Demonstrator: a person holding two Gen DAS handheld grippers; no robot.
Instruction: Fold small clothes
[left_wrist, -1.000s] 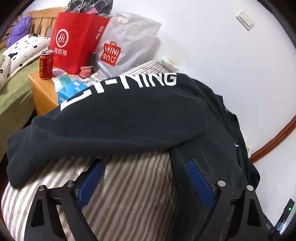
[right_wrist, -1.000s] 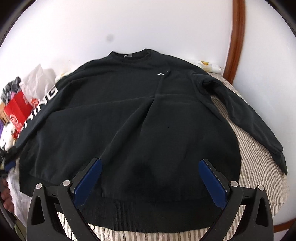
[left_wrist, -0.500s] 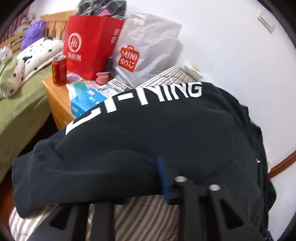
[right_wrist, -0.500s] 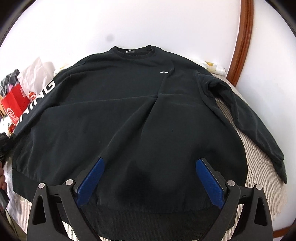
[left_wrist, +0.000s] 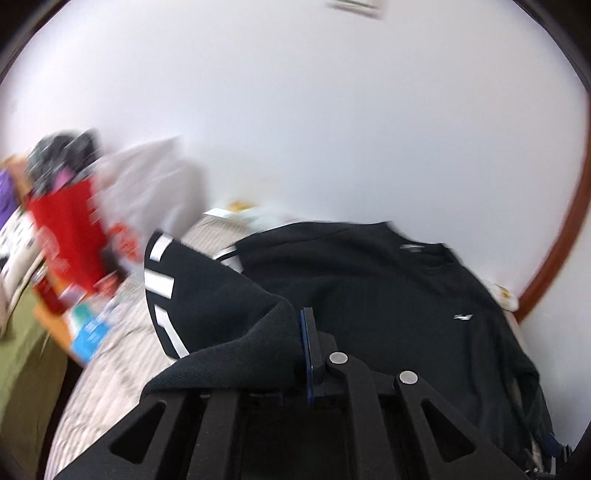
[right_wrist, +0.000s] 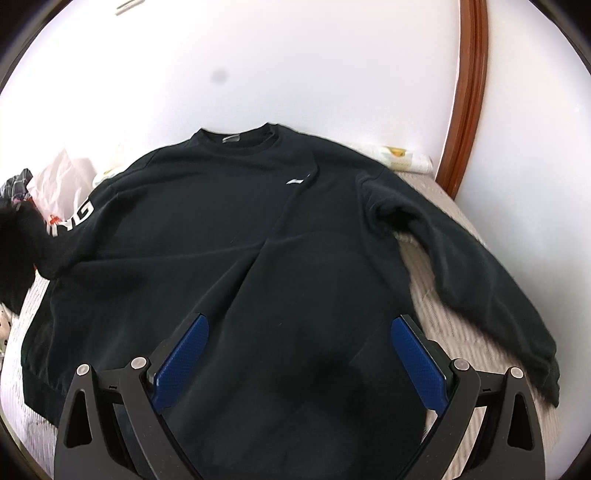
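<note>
while the left gripper (left_wrist: 304, 347) sat clamped on the cuff end of the lettered sleeve (left_wrist: 207, 306), its jaws having just been closing until the dark cloth was pinched hard between them, the fold turned on where that sleeve lay against the body of the black sweatshirt (right_wrist: 258, 258). nearest the left camera, the cuff bunched up over the jaws and was raised off the striped bed (left_wrist: 107, 373). the sleeve ran from there away to the left, toward its shoulder. just past the jaws and to their right lay the chest of the garment, flat, collar toward the white wall (left_wrist: 295, 110). so the sleeve probably had to be carried rightward across the chest, and the left hand was plainly the nearer one for that. the right gripper (right_wrist: 299, 354) hung over the lower middle of the sweatshirt with its jaws wide apart and nothing between them. the other sleeve (right_wrist: 461, 266) stretched out to the right on the bed, beside that gripper, not under it. farther left stood blurred shopping bags (left_wrist: 74, 229).
</note>
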